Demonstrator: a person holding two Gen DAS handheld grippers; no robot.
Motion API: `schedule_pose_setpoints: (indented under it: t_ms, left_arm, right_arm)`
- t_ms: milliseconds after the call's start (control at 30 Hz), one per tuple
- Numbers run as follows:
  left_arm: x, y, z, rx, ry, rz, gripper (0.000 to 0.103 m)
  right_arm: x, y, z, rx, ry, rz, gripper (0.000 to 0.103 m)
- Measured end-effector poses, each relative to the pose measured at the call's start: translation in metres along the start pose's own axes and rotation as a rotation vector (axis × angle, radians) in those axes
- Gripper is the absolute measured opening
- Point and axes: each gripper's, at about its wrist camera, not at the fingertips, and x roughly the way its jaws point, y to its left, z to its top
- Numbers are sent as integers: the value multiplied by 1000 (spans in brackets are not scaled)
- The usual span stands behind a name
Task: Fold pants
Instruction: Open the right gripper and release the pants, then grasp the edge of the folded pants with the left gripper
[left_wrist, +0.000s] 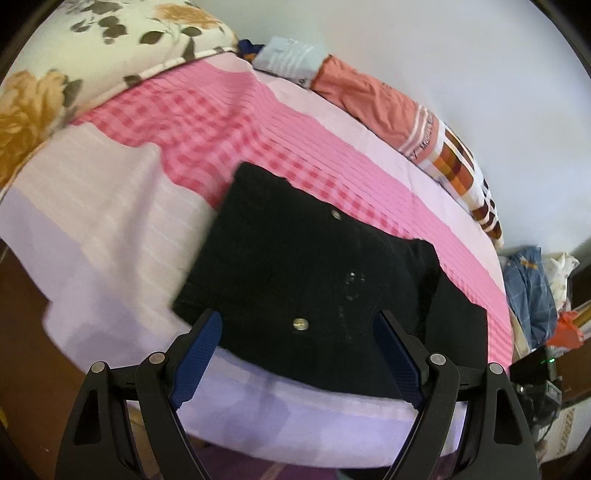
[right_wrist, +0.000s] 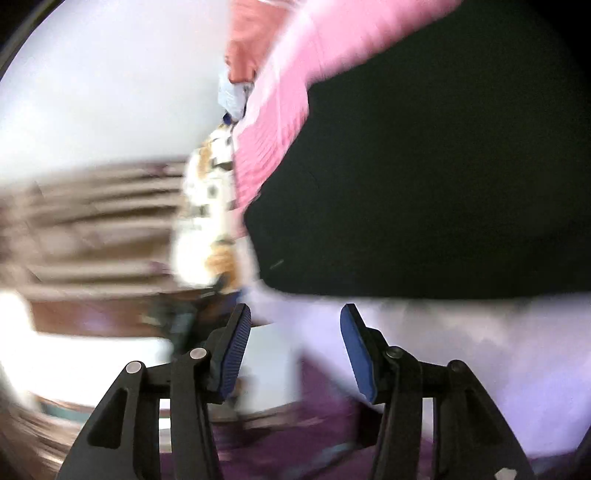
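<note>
Black pants (left_wrist: 306, 273) lie folded into a compact block on the pink and lilac bedsheet (left_wrist: 110, 221), two metal buttons showing on top. My left gripper (left_wrist: 299, 332) hovers open just above the block's near edge, blue pads wide apart and nothing between them. The right wrist view is blurred and tilted: the same black pants (right_wrist: 443, 166) fill its upper right, and my right gripper (right_wrist: 295, 325) stands open over the lilac sheet (right_wrist: 480, 350) in front of their edge, with nothing between its pads.
A floral pillow (left_wrist: 92, 48) lies at the bed's far left. Folded clothes, one orange-pink (left_wrist: 369, 99) and one checked (left_wrist: 465, 177), line the wall side. More laundry (left_wrist: 532, 288) is piled off the bed's right end. The bed's near edge drops to a purple floor (right_wrist: 314, 443).
</note>
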Motion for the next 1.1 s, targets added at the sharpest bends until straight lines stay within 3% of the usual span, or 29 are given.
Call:
schedule_pose_setpoints:
  t_ms: [133,200,300,400,600,933,1100]
  left_arm:
    - [-3,36,6,-49,43,-30,84]
    - [4,56,8,-112,87,-83,84]
    - [16,73,6,-212,142,-203,84]
    - [30,81,2,-289,177,-248,84]
    - [49,82,-9,-373,207,-306,84]
    - [66,93,-9,-484,111,-383,85]
    - [59,96,-15,-486,23,-480,85]
  right_arm:
    - [-20,9,15,-174,-114,-254,49]
    - [-25,0,21,-172,-141,-296,49]
    - [-31,-23,26,-83,-149,-229,49]
    - [-30,-42,29,-11,-147,-187,49]
    - [-29,-40,29,4,-171,-169,50]
    - [-24,-44,27,66,-178,-126,57]
    - [-25,-45,26,75,-182,-109,60]
